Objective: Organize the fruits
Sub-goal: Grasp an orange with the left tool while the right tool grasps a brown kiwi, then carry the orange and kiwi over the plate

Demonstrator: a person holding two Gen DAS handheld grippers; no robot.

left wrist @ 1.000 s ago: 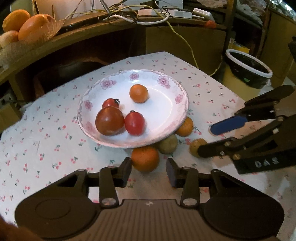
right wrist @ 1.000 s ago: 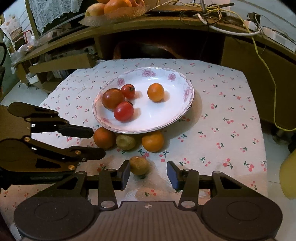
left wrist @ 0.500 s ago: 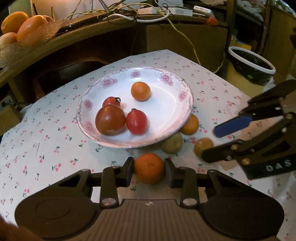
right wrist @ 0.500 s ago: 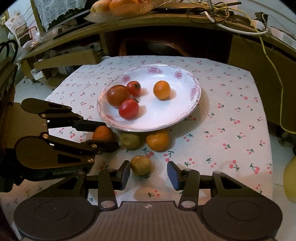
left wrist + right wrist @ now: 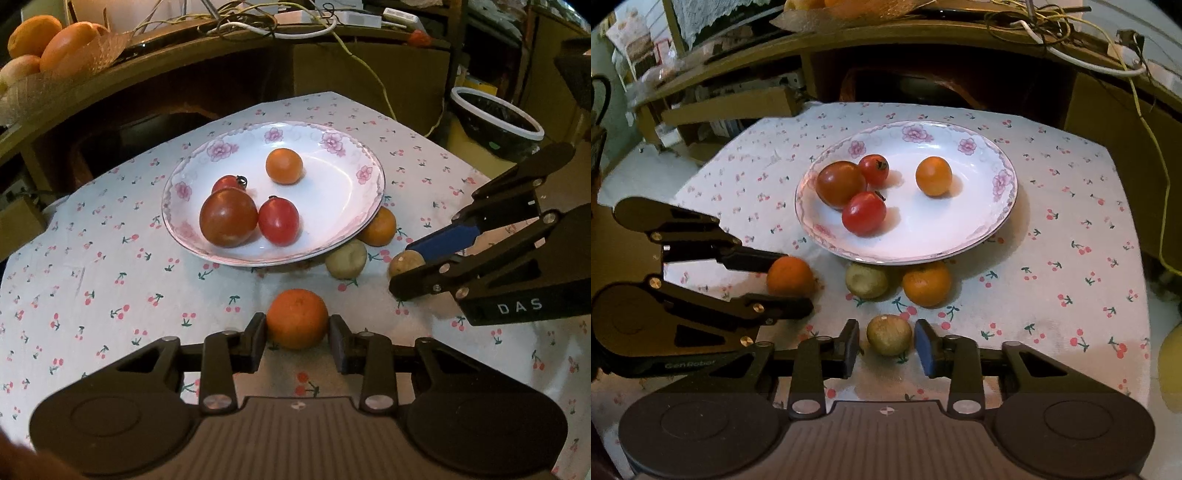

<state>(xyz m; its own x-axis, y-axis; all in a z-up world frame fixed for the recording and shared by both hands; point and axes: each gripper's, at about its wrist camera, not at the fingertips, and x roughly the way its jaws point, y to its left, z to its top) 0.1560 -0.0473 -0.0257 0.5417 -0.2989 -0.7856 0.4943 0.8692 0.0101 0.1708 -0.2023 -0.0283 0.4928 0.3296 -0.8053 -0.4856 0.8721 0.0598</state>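
Observation:
A white flowered plate point(image 5: 332, 221) point(image 5: 960, 236) on the cherry-print cloth holds a dark tomato point(image 5: 228, 216), two red tomatoes and a small orange point(image 5: 284, 165). On the cloth lie an orange point(image 5: 297, 324) point(image 5: 790, 276), a second orange point(image 5: 926, 283), a greenish fruit point(image 5: 866, 280) and a brownish fruit point(image 5: 888, 334) point(image 5: 406, 263). My left gripper point(image 5: 297, 336) is open with its fingers on either side of the first orange. My right gripper point(image 5: 886, 343) is open around the brownish fruit.
A wooden shelf behind the table carries a basket of oranges point(image 5: 44, 40) and cables point(image 5: 273, 26). A white-rimmed bin point(image 5: 495, 122) stands beyond the table's right edge. Cardboard boxes point(image 5: 731, 107) sit at the far left.
Both grippers have moved forward: the first orange now sits between my left fingers and the brownish fruit between my right fingers. The jaws have narrowed slightly.

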